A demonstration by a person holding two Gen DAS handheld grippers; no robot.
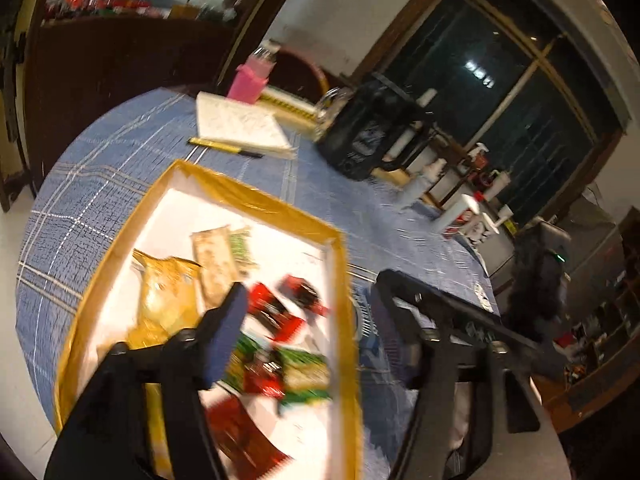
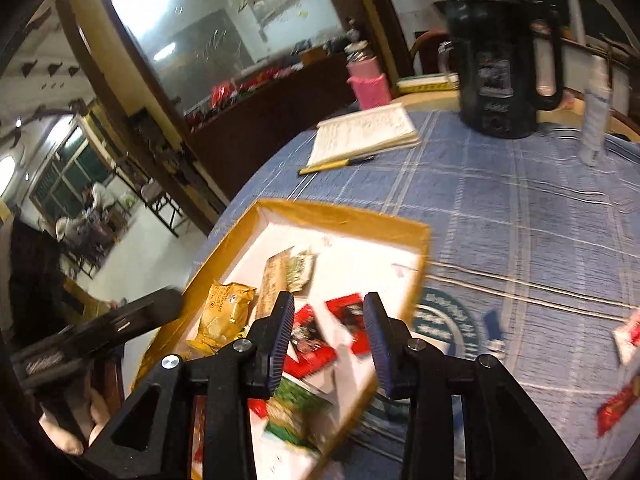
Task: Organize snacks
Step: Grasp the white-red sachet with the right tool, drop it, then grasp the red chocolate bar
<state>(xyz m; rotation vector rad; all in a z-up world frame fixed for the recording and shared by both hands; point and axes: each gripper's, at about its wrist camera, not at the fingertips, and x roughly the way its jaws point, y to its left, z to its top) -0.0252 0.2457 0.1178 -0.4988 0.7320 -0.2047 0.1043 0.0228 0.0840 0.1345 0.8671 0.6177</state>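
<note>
Gold-rimmed tray point(image 2: 340, 213), two red packets point(image 2: 618, 376) outside

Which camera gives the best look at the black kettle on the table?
The right wrist view: the black kettle stands large and whole, handle and spout plain, behind the open notebook. In the left wrist view the kettle is smaller, tilted and blurred, though still unobstructed.

Lived-in home, dining or living room. Round desk point(image 2: 520, 208) under a blue checked cloth, carrying a black electric kettle point(image 2: 500, 64), a pink-sleeved flask point(image 2: 368, 80), an open notebook point(image 2: 364, 132) with a yellow pen point(image 2: 332, 165). Dark wood-framed glass partition point(image 2: 224, 24) behind. Night-dark window point(image 1: 496, 80), with a cluttered shelf of bottles point(image 1: 476, 184) below it.
</note>
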